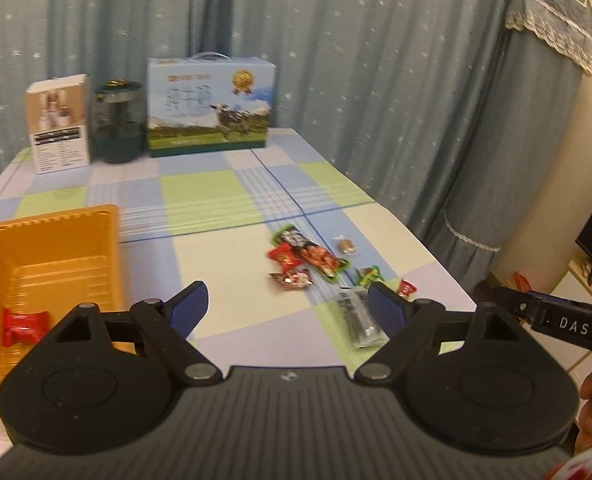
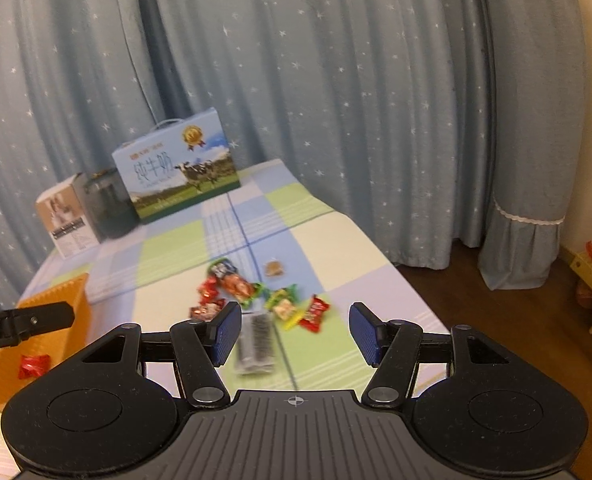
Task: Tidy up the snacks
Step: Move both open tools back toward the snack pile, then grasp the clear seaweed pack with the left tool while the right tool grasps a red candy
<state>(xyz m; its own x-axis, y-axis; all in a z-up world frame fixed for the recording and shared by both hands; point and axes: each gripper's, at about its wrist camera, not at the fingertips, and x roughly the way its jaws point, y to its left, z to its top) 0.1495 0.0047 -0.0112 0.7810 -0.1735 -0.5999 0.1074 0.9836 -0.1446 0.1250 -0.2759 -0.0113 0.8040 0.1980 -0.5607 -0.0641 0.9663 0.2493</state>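
Note:
An orange tray (image 1: 108,240) lies at the table's left with one red candy (image 1: 23,326) in it; the tray (image 2: 76,288) and candy (image 2: 34,365) also show in the right wrist view. Several wrapped snacks lie at the table's right: a long sausage pack (image 1: 310,254), red candies (image 1: 284,258), a clear dark pack (image 1: 356,318), a small brown sweet (image 1: 346,245). My left gripper (image 1: 288,306) is open and empty above the table, between tray and snacks. My right gripper (image 2: 296,330) is open and empty, just short of the snack pile (image 2: 256,296).
A milk carton box (image 1: 210,106), a dark jar (image 1: 116,122) and a small white box (image 1: 58,118) stand at the table's far edge before a blue curtain. The checked tablecloth (image 1: 216,200) covers the table. The table's right edge drops to the floor.

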